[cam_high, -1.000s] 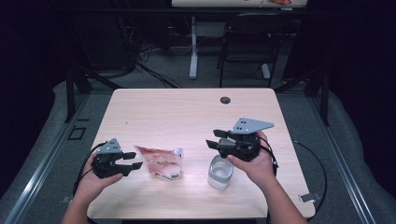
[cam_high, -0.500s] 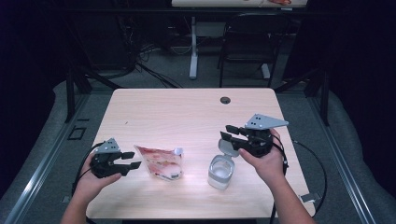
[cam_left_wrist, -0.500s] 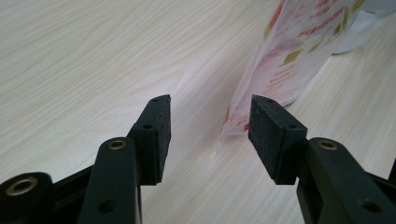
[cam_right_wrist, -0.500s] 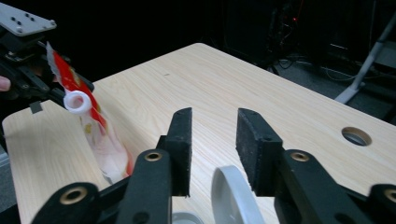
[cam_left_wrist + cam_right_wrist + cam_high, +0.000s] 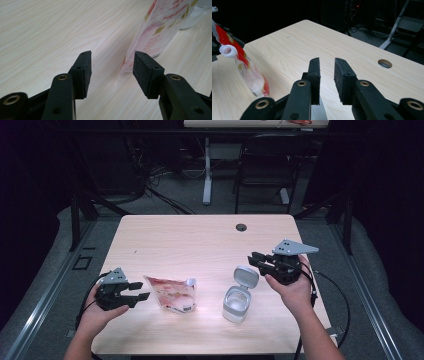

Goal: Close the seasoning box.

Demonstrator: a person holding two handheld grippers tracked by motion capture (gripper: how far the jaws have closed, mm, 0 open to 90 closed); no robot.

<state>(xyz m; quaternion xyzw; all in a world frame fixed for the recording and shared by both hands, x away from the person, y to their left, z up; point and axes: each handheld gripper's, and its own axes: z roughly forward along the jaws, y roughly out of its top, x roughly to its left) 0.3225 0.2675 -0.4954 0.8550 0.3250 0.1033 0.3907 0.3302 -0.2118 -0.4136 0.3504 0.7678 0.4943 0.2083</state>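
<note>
Your right tongs (image 5: 256,259) have just let go of the canister's (image 5: 236,302) flip lid (image 5: 246,276), now open, and pulled back, narrowing on nothing. Your left tongs (image 5: 141,291) wait spread beside the spouted refill pouch (image 5: 171,293) lying mid-bench (image 5: 200,237); pouring looks next.

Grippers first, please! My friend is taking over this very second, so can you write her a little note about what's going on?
Left gripper: open, nothing between its jaws, low over the table, pointing at the pouch.
Right gripper: jaws have just been closing, a narrow gap remains, nothing held; it is just beside the raised lid.
Things: the red-and-white spouted pouch sits between the grippers; the small clear container stands to its right, its hinged lid up.
Done: container is open.
Left, probably: pick up the pouch and bring it to the container. The pouch is not gripped yet.
</note>
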